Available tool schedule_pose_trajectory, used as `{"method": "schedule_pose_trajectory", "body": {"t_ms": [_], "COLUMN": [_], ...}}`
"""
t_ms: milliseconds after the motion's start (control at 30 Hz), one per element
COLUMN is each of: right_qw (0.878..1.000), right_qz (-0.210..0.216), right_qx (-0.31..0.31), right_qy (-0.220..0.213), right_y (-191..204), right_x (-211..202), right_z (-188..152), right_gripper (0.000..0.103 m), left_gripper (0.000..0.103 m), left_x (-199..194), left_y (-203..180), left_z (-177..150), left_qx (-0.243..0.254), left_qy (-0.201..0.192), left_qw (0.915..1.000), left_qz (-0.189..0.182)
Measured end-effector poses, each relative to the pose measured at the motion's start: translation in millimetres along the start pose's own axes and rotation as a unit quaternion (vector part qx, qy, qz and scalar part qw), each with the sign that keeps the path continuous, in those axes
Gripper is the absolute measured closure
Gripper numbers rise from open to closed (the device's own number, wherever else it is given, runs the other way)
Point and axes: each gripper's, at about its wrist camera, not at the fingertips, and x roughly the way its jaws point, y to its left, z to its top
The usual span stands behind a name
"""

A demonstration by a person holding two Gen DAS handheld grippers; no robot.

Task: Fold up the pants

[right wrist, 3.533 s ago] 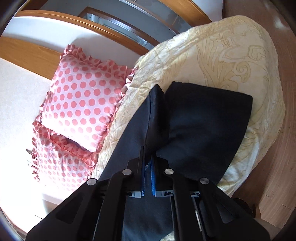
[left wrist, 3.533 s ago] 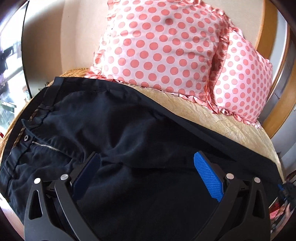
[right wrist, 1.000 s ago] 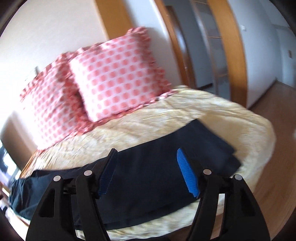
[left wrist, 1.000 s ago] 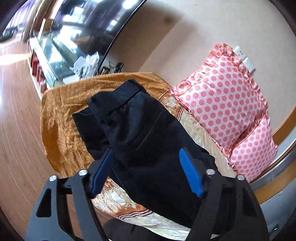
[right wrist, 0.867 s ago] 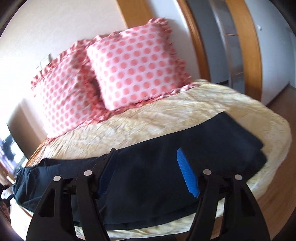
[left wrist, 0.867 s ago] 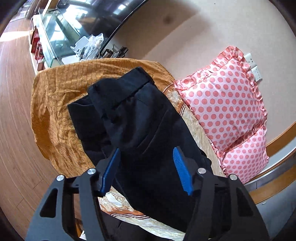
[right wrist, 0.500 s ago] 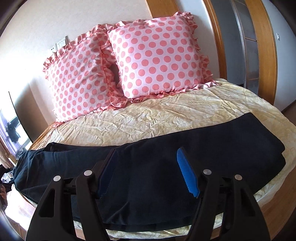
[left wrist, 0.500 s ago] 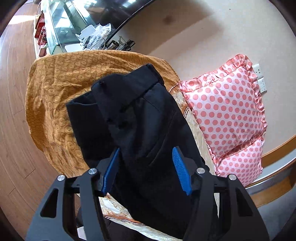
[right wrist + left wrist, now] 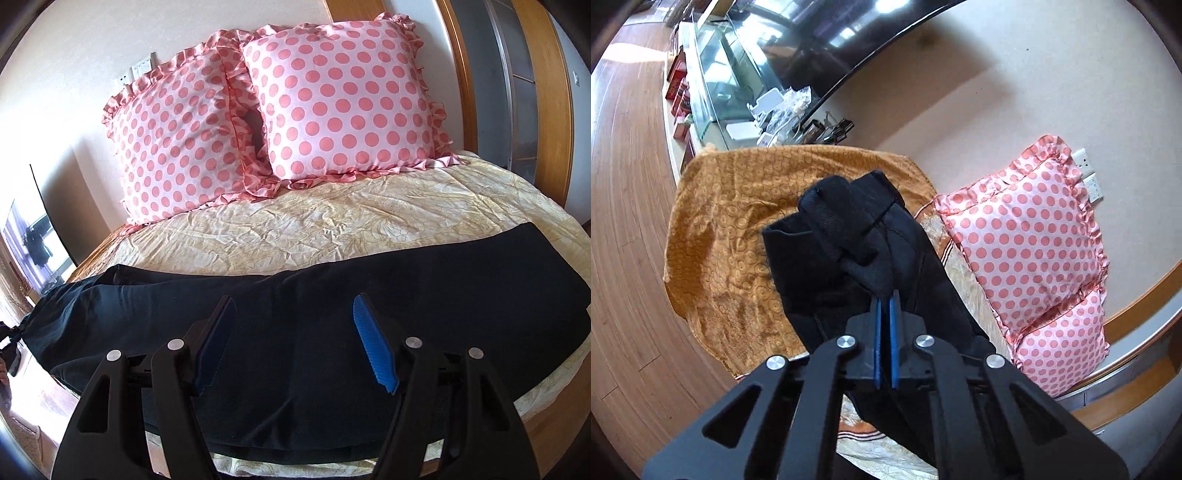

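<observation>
Left gripper (image 9: 884,306), jaws clamped on the black cotton pants (image 9: 332,295) waistband, should carry it toward the bed's (image 9: 332,221) right edge; right gripper (image 9: 295,343) gapes empty.

The pants (image 9: 332,314) lie lengthwise across the front part of the bed (image 9: 332,229), from its left edge to its right. Behind them, two pillows (image 9: 343,103) stand side by side against the wall (image 9: 74,55) at the head of the bed. In the left wrist view, the waist end lies on a blanket (image 9: 738,221), with a glass cabinet (image 9: 713,81) beyond it.
</observation>
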Motion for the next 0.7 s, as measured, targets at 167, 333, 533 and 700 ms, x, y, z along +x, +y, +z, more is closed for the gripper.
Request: {"method": "schedule_pose_trajectory", "body": {"t_ms": [167, 333, 533, 700], "right_qw": [0.999, 0.996, 0.995, 0.996], "right_qz": [0.044, 0.075, 0.058, 0.024], "right_qx": [-0.013, -0.032, -0.080, -0.068], "right_qy": [0.014, 0.024, 0.029, 0.045], "right_y": [14.5, 22.9, 25.5, 10.0], "right_x": [8.1, 6.5, 3.1, 8.3], "right_z": [-1.3, -8.9, -23.6, -36.7], "right_gripper": [0.035, 0.032, 0.029, 0.028], "left_gripper": [0.099, 0.052, 0.002, 0.002], "left_x": [19.3, 4.8, -31.7, 4.7], "left_y": [28.6, 9.3, -87.5, -158.0], "left_z": [-9.2, -20.1, -73.9, -135.6], "left_qx": [-0.007, 0.065, 0.299, 0.417], "left_qy": [0.032, -0.050, -0.172, -0.101], "left_qw": [0.9976, 0.9897, 0.9313, 0.9029], "left_qz": [0.061, 0.117, 0.118, 0.030]}}
